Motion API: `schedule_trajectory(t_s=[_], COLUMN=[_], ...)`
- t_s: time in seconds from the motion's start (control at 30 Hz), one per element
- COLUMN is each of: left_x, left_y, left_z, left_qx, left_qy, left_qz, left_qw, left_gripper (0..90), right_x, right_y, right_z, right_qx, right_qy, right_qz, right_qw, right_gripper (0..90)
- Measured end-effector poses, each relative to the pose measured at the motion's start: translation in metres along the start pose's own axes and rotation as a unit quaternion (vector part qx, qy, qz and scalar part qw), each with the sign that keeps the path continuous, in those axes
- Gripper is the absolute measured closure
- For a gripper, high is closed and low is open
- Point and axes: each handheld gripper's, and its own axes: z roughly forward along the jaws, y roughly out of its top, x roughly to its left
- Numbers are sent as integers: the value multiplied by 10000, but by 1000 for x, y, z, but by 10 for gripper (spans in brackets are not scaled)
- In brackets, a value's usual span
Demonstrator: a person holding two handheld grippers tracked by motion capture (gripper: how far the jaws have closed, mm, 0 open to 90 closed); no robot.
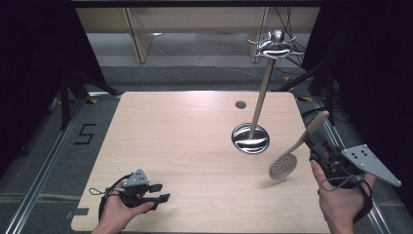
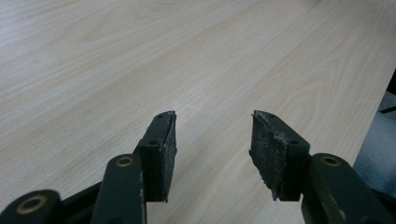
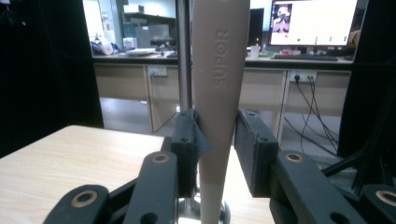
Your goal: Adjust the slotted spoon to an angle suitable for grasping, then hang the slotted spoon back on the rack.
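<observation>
A skimmer spoon with a beige handle and a round perforated metal head hangs tilted above the table's right side, head down and to the left. My right gripper is shut on its handle, which stands upright between the two pads and reads SUPOR. A metal utensil stand rises from a round shiny base to a crown of hooks just left of the spoon. My left gripper rests on the table near the front left, jaws open with nothing between them.
The light wooden table has a small round cable hole near its far edge. Black curtains flank both sides. Desks, cables and a lit monitor stand beyond the table.
</observation>
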Motion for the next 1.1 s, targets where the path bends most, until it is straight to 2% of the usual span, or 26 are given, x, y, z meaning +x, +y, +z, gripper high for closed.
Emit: schedule_trajectory(t_s=[0.07, 0.1, 0.2, 0.4, 0.43, 0.47, 0.5, 0.6, 0.63, 0.67, 0.77, 0.8, 0.83, 0.9, 0.93, 0.97, 1.0, 1.03, 1.1], left_x=[0, 2, 1, 1, -1, 0, 0, -2, -3, -3, -4, -4, -3, -3, -1, -3, -2, -3, -2], left_y=[0, 0, -1, -2, -3, -3, -3, -4, -4, -5, -8, -8, -7, -8, -8, -10, -10, -11, -12], left_z=[0, -1, -1, -2, -1, -1, -2, -3, -4, -5, -6, -7, -7, -7, -8, -8, -9, -9, -12], left_qx=[9, 75, 37, 30, 17, 83, 41, -14, 33, 7, -16, -8, -44, -16, 101, 32, 123, -4, 72], left_qy=[5, 48, 22, 42, 29, 80, 34, 29, 40, 45, 57, 90, 90, 87, 93, 91, 82, 107, 165], left_qz=[-13, 51, -18, -28, -144, -59, 19, -63, -78, 8, -18, -108, -45, -63, 67, -35, -55, -80, -65], left_qw=[10000, 9999, 10000, 10000, 9999, 9999, 10000, 10000, 10000, 10000, 10000, 9999, 9999, 9999, 9999, 9999, 9999, 9999, 9998], left_gripper=[496, 496, 496, 497, 497, 497, 497, 497, 497, 497, 497, 497, 497, 497, 497, 497, 497, 497, 497], right_x=[1, 1, 2, 2, 1, 1, 1, 1, 2, 2, 2, 2, 3, 4, 3, 3, 3, 3, 3], right_y=[4, 4, 5, 4, 5, 5, 6, 7, 8, 9, 12, 13, 13, 13, 13, 14, 14, 14, 14], right_z=[2, 2, 2, 0, -2, -2, -2, -3, -4, -3, -2, -2, -1, -1, 0, 1, 2, 3, 5], right_qx=[-25, -25, 24, 55, 76, 76, -1, -21, -26, -55, -37, -47, -53, -49, -67, -72, -62, -52, -45], right_qy=[-7, -7, -22, 2, -55, -55, -60, -59, -45, -34, -44, -38, -15, -18, 2, -1, 22, 46, 44], right_qz=[-50, -50, -21, -27, 0, 0, 6, 35, 66, 44, 4, 47, 43, 102, 52, 67, 56, 69, 63], right_qw=[10000, 10000, 10000, 10000, 10000, 10000, 10000, 10000, 10000, 10000, 10000, 10000, 10000, 9999, 10000, 10000, 10000, 10000, 10000], right_gripper=[704, 704, 704, 704, 704, 704, 704, 704, 704, 704, 704, 704, 704, 704, 704, 704, 704, 704, 704])
